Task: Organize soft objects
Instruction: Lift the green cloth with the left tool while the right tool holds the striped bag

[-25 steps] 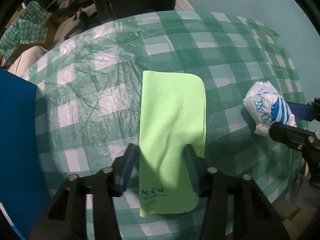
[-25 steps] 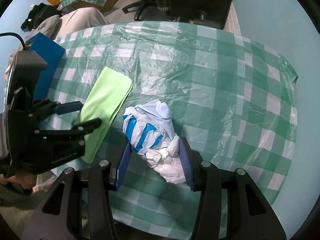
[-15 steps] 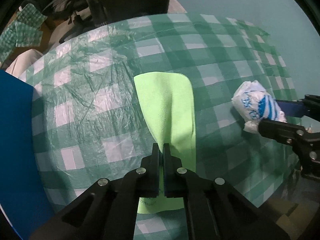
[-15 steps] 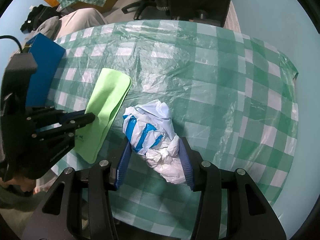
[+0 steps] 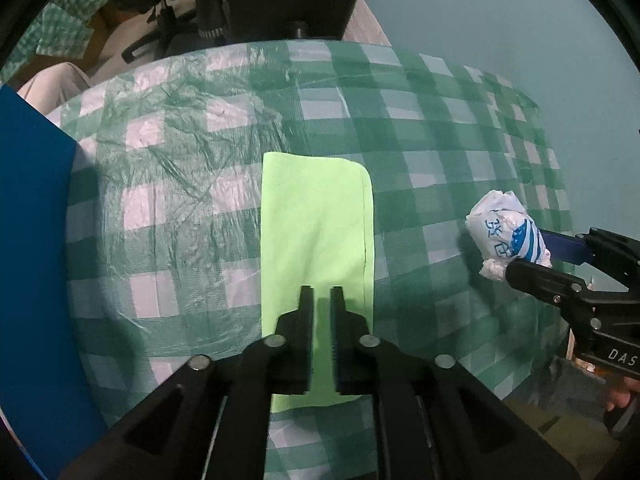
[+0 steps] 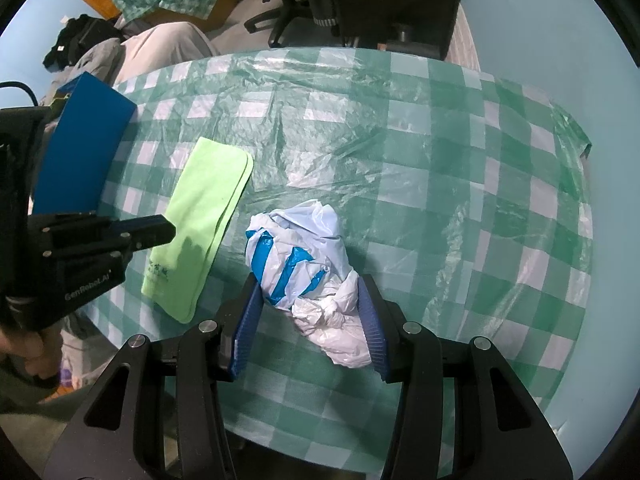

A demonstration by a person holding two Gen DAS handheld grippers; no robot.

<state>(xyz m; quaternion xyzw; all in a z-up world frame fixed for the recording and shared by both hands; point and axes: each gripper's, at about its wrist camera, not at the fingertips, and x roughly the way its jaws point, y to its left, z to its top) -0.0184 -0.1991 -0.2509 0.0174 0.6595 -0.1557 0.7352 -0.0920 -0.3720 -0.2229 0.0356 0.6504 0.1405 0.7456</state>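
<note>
Left gripper [image 5: 319, 289]: the fingers stand a narrow slot apart above the near half of the green cloth [image 5: 316, 240]. Half a second ago they were pinched tight on a raised ridge of that cloth; now the ridge is gone and the cloth lies flat. The pinch has been let go (no fabric can be seen inside the slot, though the view down into it is poor). From where I stand this reads as a release: the cloth looks set down in its place, a folded strip running from 6 o'clock toward 12 o'clock in the left view.

Right gripper [image 6: 308, 300]: no change over the same interval. The blue-padded fingers [image 6: 248, 320] stand wide apart on either side of the knotted plastic bag [image 6: 300, 256]. Whether the pads touch the bag cannot be told. The bag rests on the counter [image 6: 440, 160], at the centre of the right view, with its white knot toward 6 o'clock.

Layout: the bag lies to the right of the cloth, with a strip of checked cover between them. The blue box [image 6: 80, 152] sits beyond the cloth at 9 o'clock in the right view.

Meaning for the task: the cloth step appears finished, and the bag is probably next, already bracketed for a grasp.
</note>
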